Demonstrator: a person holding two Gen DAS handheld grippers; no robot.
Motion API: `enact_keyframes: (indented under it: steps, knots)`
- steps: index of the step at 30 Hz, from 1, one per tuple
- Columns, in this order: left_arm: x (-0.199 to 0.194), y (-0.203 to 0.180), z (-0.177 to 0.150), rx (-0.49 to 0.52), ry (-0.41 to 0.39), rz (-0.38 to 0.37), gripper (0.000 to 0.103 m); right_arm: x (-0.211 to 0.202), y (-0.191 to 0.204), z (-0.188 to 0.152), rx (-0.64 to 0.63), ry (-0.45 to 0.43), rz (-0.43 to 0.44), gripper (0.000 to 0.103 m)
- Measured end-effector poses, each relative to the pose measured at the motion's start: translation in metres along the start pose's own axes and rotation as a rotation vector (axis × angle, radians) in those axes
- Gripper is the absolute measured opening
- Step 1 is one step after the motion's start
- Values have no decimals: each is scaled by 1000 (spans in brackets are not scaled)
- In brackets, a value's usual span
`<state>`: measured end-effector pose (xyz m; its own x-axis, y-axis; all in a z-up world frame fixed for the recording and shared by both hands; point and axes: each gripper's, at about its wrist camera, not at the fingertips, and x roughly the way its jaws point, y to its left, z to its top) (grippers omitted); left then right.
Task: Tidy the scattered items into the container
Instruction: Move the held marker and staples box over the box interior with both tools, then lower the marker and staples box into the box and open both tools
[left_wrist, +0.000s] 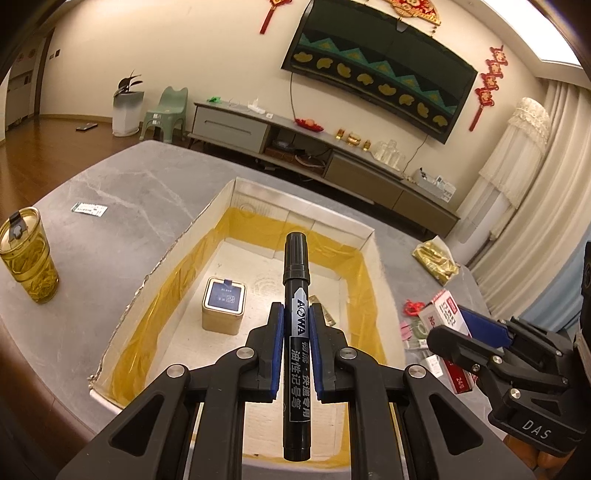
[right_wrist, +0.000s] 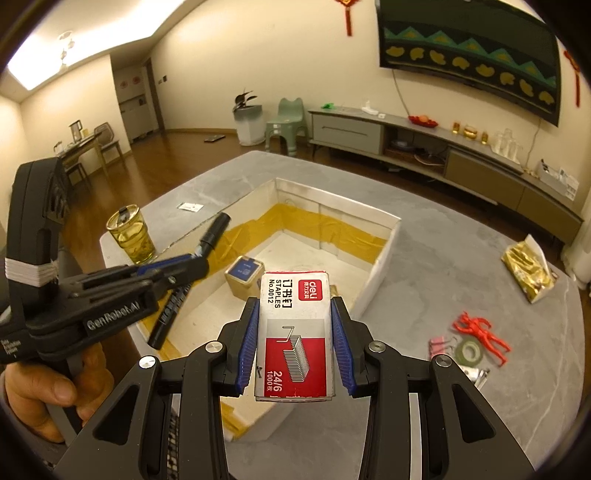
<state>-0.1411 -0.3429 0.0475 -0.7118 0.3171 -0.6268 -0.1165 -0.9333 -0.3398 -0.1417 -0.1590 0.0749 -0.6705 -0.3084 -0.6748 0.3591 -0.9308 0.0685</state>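
While left claw (left_wrist: 296, 325) pinches marker (left_wrist: 296, 280) over box (left_wrist: 354, 229), right claw (right_wrist: 294, 332) clamps staple box (right_wrist: 294, 317).

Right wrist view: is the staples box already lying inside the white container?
No, the staples box is clamped in the right gripper, above the white container's near edge.

A lidded glass tumbler (left_wrist: 27, 254) of yellow-green tea stands on the grey tabletop (left_wrist: 110, 192), near a small printed card (left_wrist: 88, 209). Behind, a wall television (left_wrist: 380, 70) hangs above a long low cabinet (left_wrist: 321, 155). A green stool (right_wrist: 287, 122) sits beside a white bin (right_wrist: 249, 125) holding a plant.
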Motion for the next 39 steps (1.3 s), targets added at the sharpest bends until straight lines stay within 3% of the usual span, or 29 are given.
enact_keyframes:
  steps: [10,19,21,39]
  knots:
    - [32,15,-6,-11,97,89,14,47,15,8,-56,68,71,40]
    - [54,34,-11,-52,160,116,16,80,18,4,-71,128,105,41]
    - [57,37,-12,-68,164,109,23,85,17,4,-68,134,102,42]
    - [53,33,-14,-15,145,169,23,85,15,-2,-41,149,115,42]
